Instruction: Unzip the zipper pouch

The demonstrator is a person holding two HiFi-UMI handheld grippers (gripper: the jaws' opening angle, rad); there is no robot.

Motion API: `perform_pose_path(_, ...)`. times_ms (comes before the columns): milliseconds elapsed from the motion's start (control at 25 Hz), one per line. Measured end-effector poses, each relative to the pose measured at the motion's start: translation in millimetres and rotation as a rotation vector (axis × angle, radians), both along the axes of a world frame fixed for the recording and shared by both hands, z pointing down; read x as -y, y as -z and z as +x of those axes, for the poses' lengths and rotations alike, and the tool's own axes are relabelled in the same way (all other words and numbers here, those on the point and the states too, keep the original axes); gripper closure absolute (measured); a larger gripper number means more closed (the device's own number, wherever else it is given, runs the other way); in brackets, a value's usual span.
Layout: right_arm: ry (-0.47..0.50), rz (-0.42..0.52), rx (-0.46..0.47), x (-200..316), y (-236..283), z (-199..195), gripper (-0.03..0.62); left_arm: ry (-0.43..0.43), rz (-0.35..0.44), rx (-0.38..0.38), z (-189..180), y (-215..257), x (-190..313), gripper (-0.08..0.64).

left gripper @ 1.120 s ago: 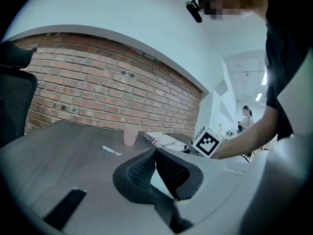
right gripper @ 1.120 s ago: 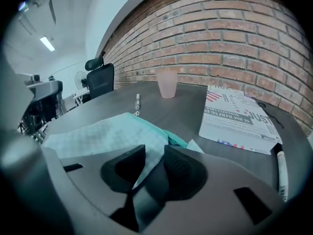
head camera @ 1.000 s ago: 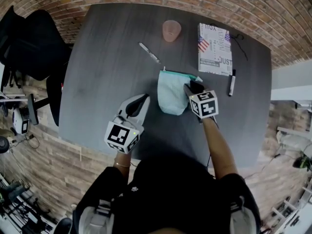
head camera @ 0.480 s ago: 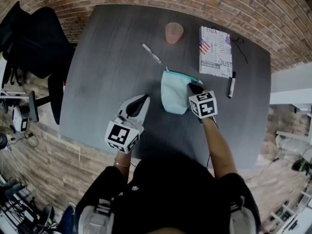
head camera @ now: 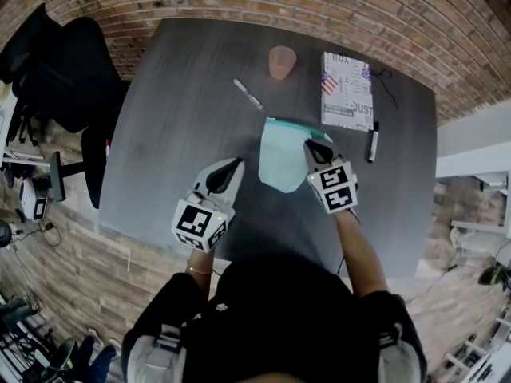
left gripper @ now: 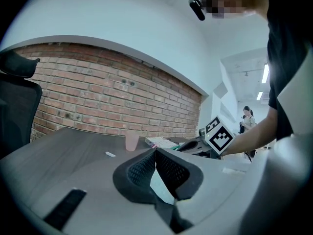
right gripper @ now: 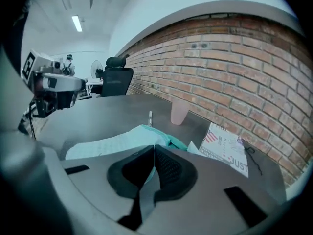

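Brick wall behind a dark table (head camera: 176,94), and the teal pouch (head camera: 279,162) lies flat between the 2 grippers. The right gripper (head camera: 309,144) is closing its jaws on the pouch corner at the zipper edge, with a sliver of fabric right between the pads. The left gripper (head camera: 236,161) has its jaws pressed together on nothing, and the pouch is just ahead of its tip. Looks like the anchoring grab, with the zipper not opened yet. Next, the left probably has to open up and pinch the pull, which I can't make out.
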State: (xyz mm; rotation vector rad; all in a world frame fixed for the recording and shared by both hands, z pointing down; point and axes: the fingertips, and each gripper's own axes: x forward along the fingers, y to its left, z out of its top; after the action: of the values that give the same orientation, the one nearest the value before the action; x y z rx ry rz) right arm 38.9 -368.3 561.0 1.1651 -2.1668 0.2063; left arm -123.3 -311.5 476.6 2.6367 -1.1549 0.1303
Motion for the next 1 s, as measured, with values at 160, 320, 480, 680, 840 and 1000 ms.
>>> perform_pose_path(160,0.048,0.087,-0.047,-14,28,-4,0.586,-0.007,0.024,0.005,3,8,-7,0.555)
perform_pose_path(320,0.081,0.149,-0.050,-31,53,-7,0.586,-0.011,0.039,0.010,7,14,-16,0.555)
perform_pose_path(480,0.103,0.193,-0.062,-48,71,-7,0.586,0.002,0.057,0.012,7,20,-23,0.555)
perform_pose_path(680,0.116,0.227,-0.046,-73,93,-9,0.586,-0.009,0.055,0.003,9,19,-33,0.555)
perform_pose_path(840,0.139,0.266,-0.021,-93,115,-11,0.586,-0.026,0.047,-0.015,10,17,-40,0.555)
perform_pose_path(1000,0.145,0.291,0.009,-112,133,-10,0.586,-0.054,0.045,-0.007,16,11,-46,0.555)
